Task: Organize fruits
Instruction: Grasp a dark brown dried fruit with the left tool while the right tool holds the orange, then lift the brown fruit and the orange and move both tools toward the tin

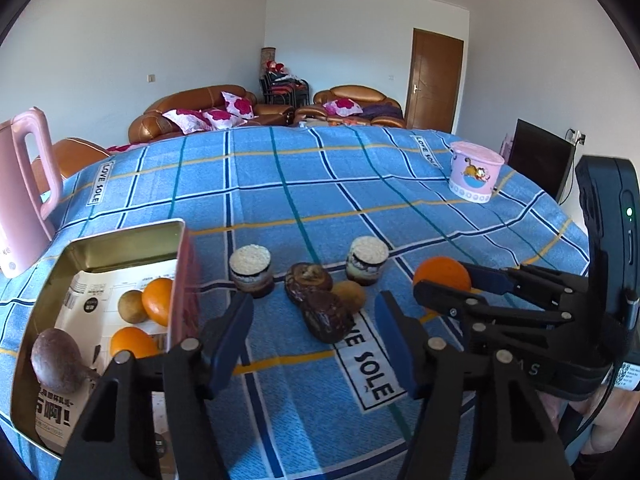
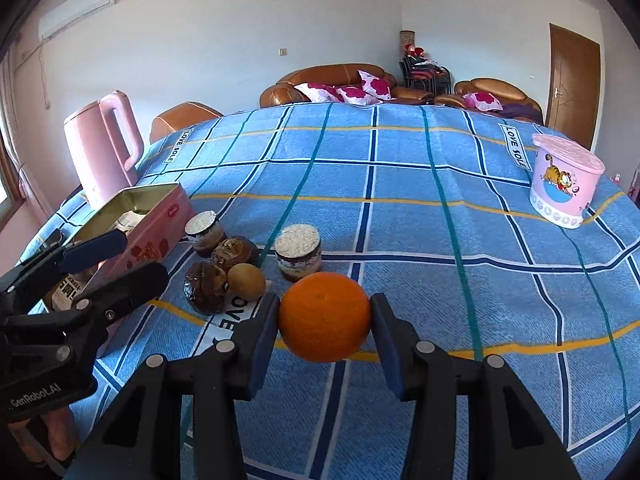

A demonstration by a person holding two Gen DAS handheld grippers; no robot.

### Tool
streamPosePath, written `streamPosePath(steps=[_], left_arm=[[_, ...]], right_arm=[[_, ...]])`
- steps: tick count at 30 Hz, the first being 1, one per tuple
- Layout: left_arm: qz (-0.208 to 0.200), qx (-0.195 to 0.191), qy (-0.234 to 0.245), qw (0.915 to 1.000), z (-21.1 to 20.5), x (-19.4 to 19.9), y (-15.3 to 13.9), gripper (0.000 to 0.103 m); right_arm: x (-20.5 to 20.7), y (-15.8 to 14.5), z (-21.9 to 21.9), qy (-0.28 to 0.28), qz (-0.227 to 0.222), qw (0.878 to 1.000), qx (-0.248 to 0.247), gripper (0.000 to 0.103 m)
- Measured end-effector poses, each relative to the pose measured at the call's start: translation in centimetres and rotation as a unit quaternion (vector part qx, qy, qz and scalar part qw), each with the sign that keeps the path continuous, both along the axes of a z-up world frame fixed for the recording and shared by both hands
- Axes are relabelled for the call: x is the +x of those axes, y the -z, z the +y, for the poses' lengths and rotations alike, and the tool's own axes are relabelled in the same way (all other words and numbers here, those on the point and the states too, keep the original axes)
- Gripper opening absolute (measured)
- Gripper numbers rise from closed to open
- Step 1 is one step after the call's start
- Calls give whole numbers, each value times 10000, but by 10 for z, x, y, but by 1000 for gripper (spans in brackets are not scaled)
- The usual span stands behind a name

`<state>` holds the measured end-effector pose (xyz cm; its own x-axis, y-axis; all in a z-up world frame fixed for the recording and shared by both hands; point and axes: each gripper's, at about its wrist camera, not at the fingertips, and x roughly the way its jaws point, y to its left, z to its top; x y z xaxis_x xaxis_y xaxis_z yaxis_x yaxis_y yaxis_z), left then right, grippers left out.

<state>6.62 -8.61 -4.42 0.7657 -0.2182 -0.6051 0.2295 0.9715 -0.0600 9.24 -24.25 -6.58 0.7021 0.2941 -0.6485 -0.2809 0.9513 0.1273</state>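
over the blue checked tablecloth [image 2: 400, 240] my right gripper [image 2: 325, 322] clasps an orange [image 2: 324, 316] just above the cloth, near the kiwi [image 2: 246, 280], while my left gripper [image 1: 316, 336] hangs spread beside the pink tin [image 1: 120, 240].

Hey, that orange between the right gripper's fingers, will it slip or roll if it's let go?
The orange is round, so it would probably roll on the cloth. The right gripper pinches only its two sides, so it may pivot. Its skin looks firm, likely unbruised by a gentle squeeze.

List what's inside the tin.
The tin holds two oranges, a kiwi, a brown fruit and printed paper. Its near corner is hidden by the left claw.
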Motion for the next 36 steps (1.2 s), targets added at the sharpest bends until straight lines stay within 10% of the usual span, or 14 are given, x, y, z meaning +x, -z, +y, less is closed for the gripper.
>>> streamPosePath(steps=[15, 36], left_arm=[[763, 181, 60, 9969, -18, 31, 20, 27], [88, 133, 24, 9999, -13, 16, 3, 26]], right_arm=[[0, 1, -10, 19, 48, 9995, 313, 48], [-14, -10, -15, -129, -462, 9974, 539, 48]])
